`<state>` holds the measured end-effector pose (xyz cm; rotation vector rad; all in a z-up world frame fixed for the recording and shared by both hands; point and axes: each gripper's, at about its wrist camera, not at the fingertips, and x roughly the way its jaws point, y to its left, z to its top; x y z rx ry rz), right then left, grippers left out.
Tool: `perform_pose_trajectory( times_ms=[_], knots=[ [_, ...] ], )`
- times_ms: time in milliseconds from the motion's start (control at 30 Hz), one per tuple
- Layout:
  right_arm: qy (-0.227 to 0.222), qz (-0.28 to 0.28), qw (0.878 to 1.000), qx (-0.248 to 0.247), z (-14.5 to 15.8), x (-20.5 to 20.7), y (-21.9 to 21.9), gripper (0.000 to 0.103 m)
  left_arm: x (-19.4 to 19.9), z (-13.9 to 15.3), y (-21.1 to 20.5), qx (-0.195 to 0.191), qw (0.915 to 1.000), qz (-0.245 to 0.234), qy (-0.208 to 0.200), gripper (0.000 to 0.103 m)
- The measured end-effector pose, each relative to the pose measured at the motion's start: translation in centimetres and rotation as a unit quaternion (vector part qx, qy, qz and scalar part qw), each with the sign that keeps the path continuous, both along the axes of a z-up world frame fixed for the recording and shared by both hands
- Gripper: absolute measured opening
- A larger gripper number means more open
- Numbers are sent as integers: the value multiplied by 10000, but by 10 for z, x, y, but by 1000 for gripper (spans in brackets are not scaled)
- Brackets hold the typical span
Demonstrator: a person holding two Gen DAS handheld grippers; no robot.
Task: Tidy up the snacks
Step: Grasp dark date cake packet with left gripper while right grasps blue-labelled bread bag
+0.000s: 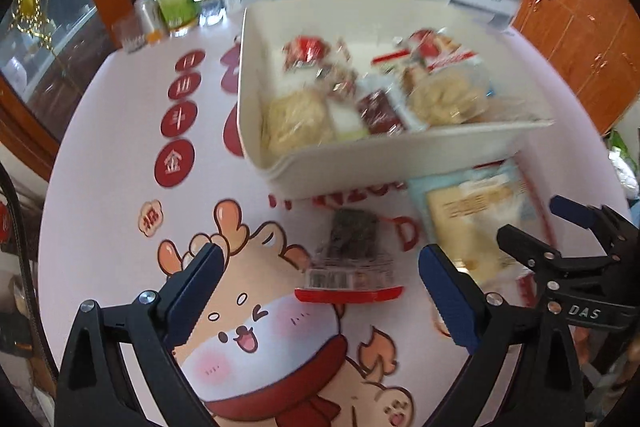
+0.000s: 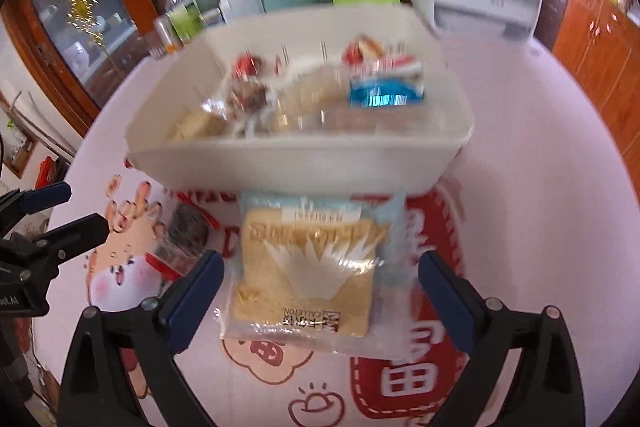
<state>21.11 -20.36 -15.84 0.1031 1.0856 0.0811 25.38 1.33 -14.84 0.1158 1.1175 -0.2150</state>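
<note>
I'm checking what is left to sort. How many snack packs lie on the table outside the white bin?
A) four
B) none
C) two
C: a dark snack pack and a pale blue bread pack lie on the tablecloth in front of the white bin.

Right gripper [image 2: 320,291] – jaws wide, straddling the bread packet [image 2: 308,267]. Packet lies just before the bin [image 2: 300,163].

Left wrist view: close, steeply downward over printed table cover [image 1: 100,187], facing white bin [image 1: 360,163] at far side. Right wrist view: same facing, set further right. Shared: bin, both table packets, far clutter.
</note>
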Motion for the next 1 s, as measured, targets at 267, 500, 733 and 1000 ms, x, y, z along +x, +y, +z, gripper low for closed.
perform_pose_trajectory(
  times_ms=[267,500,733,1000],
  knots=[
    [66,-254,9990,-357,-34,9,14,103,18,-41,-6,-75,9998,92,178,97],
    [-98,-254,9983,-513,-40,11,18,103,30,-62,-6,-210,9989,177,375,96],
    [-201,0,9988,-457,-42,16,14,103,32,-71,-15,-206,9989,-42,424,96],
    [-133,-107,9997,-172,-42,13,-9,103,34,-77,-21,-190,9986,-91,476,96]
  ],
)
